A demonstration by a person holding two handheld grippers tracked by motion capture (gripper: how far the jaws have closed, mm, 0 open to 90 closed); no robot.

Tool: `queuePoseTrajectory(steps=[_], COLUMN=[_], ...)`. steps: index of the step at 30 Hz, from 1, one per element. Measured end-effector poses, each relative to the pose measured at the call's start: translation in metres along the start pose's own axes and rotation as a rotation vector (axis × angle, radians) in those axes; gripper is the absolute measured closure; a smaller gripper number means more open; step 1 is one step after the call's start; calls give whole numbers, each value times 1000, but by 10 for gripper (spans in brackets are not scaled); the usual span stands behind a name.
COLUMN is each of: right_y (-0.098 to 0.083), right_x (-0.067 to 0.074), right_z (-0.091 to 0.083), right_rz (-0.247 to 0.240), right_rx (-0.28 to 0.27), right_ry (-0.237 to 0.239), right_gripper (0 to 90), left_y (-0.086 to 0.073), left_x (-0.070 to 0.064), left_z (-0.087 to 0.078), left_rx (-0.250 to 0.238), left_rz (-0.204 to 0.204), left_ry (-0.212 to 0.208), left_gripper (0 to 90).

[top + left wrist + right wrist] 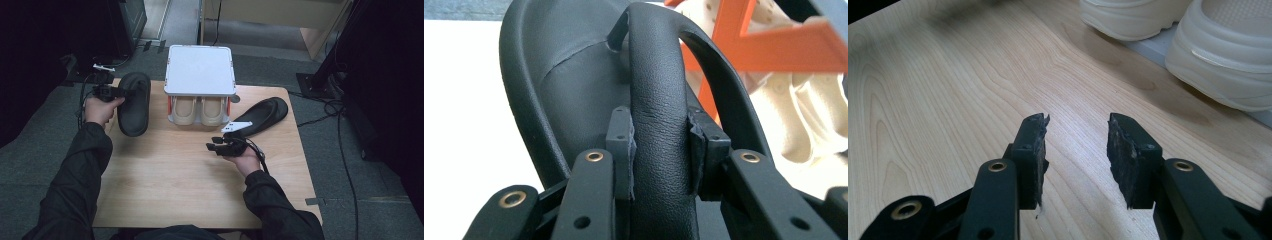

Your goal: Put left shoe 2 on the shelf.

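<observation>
Black slipper [134, 104]: lifted off the wooden tabletop [165, 175], left of the white shoe rack [200, 70].
Left gripper [659, 145]: clamped on the slipper's strap.
Right gripper [1075, 145]: apart, nothing between, over the tabletop.

The high view is dim, its upper corners nearly black, while the table [165, 180] takes soft overhead light. In the left gripper view the background at left glares white, probably overexposed; the near jaws blur.
</observation>
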State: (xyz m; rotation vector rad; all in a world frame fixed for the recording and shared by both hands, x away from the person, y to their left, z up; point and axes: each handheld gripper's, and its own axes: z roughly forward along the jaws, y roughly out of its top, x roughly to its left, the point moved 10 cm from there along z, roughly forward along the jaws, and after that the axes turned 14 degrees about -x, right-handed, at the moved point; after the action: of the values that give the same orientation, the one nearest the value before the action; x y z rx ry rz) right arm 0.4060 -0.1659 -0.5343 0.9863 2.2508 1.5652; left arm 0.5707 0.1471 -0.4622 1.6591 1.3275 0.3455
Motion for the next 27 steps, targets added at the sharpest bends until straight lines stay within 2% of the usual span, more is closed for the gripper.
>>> queuePoseTrajectory(steps=[8, 12, 22, 27], right_y=[2, 2, 2, 1], right_x=[-1, -1, 0, 1], right_z=[-2, -2, -2, -1], right_rz=[4, 7, 2, 0], right_rx=[-7, -10, -6, -3], right_ry=[0, 6, 8, 13], right_gripper=[598, 598, 598, 598], left_y=[31, 47, 88, 103], left_x=[-8, -14, -34, -44], left_z=[-6, -9, -14, -12], left_rx=[-15, -16, -48, -62], left_rz=[-2, 20, 25, 6], left_ry=[6, 18, 1, -23], left_gripper=[678, 678, 678, 678])
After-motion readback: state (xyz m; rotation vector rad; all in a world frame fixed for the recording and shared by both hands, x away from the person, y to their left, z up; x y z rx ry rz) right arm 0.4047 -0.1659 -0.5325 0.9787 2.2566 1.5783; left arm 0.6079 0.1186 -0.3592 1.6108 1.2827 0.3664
